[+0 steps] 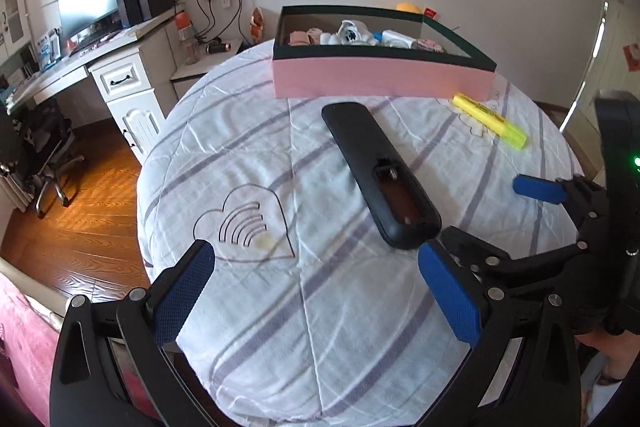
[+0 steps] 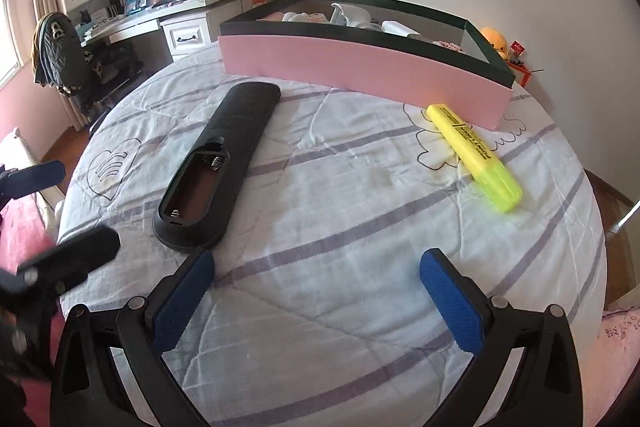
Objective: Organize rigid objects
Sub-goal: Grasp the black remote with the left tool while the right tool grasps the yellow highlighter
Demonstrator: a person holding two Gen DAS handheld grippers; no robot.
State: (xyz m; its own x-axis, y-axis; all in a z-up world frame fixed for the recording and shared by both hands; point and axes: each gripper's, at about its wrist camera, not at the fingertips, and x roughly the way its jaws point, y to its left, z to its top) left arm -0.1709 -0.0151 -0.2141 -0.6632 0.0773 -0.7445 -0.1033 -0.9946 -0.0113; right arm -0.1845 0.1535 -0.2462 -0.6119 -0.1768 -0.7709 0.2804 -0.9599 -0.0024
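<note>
**Two grippers gaping over a bed, remote and marker still outside the box**

The left gripper (image 1: 316,291) hung above the striped white quilt (image 1: 280,307) with its blue-padded fingers (image 1: 182,297) spread wide apart and nothing between them. The right gripper (image 2: 316,301) was likewise wide apart and empty, low over the near part of the quilt (image 2: 340,287).

A black remote (image 1: 376,171) lay face down on the quilt with its battery bay uncovered and empty, the springs showing. In the right wrist view the remote (image 2: 218,163) ran from just ahead of the right gripper's left finger away toward the far left, its near end close to that fingertip. A yellow highlighter (image 2: 476,155) lay to the right of it, well apart from the remote, its far end just beside the pink wall of the box (image 2: 360,67); whether they touched could not be told. In the left wrist view the highlighter (image 1: 490,121) sat near the box's right corner.

The box (image 1: 380,79), pink-sided with a dark rim, stood at the far side of the quilt and already held several small white and pale things, too jumbled to name.

Nothing lay between either gripper and the remote. The other gripper's arm crossed the right edge of the left wrist view, near the remote's near end. Beyond the bed to the far left stood a desk (image 1: 76,67) with a monitor (image 1: 88,3), and a chair (image 2: 60,55) draped with dark clothes.
</note>
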